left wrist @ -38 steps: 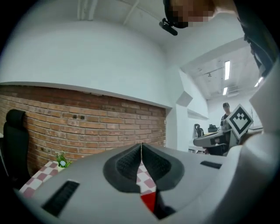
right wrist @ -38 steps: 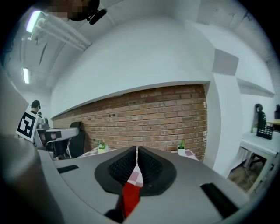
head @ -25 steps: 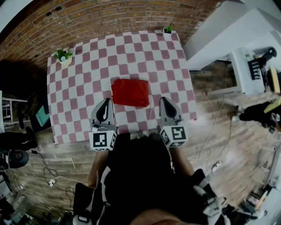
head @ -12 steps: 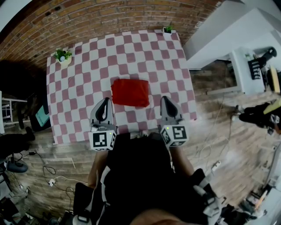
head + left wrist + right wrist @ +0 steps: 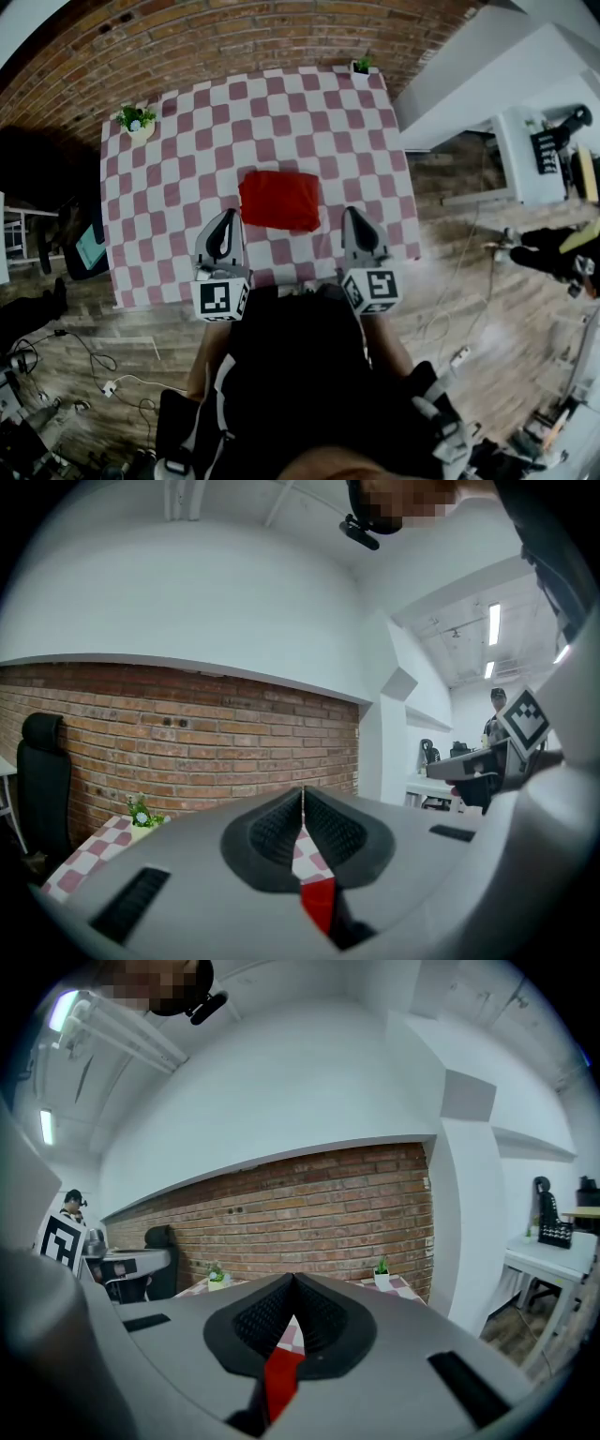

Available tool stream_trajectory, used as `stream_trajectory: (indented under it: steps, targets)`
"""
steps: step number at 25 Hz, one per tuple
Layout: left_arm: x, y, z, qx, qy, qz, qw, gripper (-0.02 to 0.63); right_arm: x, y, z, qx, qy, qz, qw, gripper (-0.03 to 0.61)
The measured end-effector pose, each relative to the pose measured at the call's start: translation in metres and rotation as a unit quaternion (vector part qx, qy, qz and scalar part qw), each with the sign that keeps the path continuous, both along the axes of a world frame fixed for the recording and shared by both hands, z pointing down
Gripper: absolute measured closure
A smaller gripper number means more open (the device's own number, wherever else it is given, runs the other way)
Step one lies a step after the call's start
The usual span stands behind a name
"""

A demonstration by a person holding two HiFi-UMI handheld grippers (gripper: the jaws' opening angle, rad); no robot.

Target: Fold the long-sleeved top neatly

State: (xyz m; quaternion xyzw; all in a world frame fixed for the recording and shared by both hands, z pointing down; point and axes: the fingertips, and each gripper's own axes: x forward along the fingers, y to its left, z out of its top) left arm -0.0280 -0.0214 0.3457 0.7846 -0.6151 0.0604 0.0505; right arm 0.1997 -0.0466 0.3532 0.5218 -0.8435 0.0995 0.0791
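Note:
The red top [image 5: 278, 200] lies folded into a neat rectangle near the middle of the checked table [image 5: 178, 150]. My left gripper [image 5: 226, 217] hovers just off the fold's near left corner, and my right gripper [image 5: 353, 215] just off its near right corner. Both are shut with nothing between their jaws. In the left gripper view the jaws [image 5: 302, 803] meet in a thin line, and a sliver of the red top [image 5: 319, 902] shows below them. The right gripper view shows the same: closed jaws [image 5: 292, 1290] over a strip of the red top [image 5: 279, 1372].
A small potted plant [image 5: 136, 120] stands at the table's far left corner and another [image 5: 359, 65] at its far right corner. A brick wall runs behind the table. A black chair [image 5: 42, 789] stands to the left. White desks [image 5: 530, 141] and a person are at the right.

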Motion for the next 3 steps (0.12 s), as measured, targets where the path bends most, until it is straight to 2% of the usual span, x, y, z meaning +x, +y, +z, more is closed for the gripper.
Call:
stream_trajectory:
  steps: [3]
  targets:
    - [0.0013,-0.0024,-0.0004,0.001,0.003,0.001,1.0000,0.603,0.0015,-0.0014,0.0030,-0.005,0.004,0.001,1.000,0.571]
